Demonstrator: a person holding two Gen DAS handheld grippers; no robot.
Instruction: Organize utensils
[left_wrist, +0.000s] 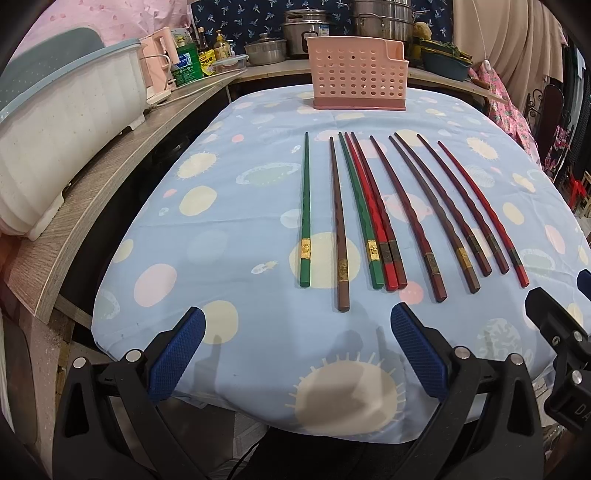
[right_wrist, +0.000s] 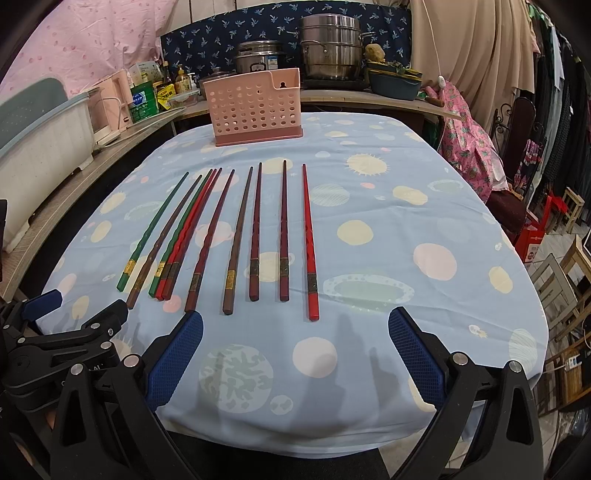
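Both grippers (left_wrist: 297, 345) (right_wrist: 295, 347) gape wide, empty, bottom of frame; I'd pinch one chopstick (right_wrist: 309, 243) near its thick end, then drop it in the holder (right_wrist: 256, 107).

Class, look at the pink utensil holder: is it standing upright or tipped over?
Upright. The pink utensil holder rests on its darker base on the tablecloth, open top upward.

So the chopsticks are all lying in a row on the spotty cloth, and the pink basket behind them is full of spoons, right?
Not quite: the pink basket holds no spoons; nothing shows above its rim or through its holes in the right wrist view. The chopsticks do lie in a row on the spotty cloth.
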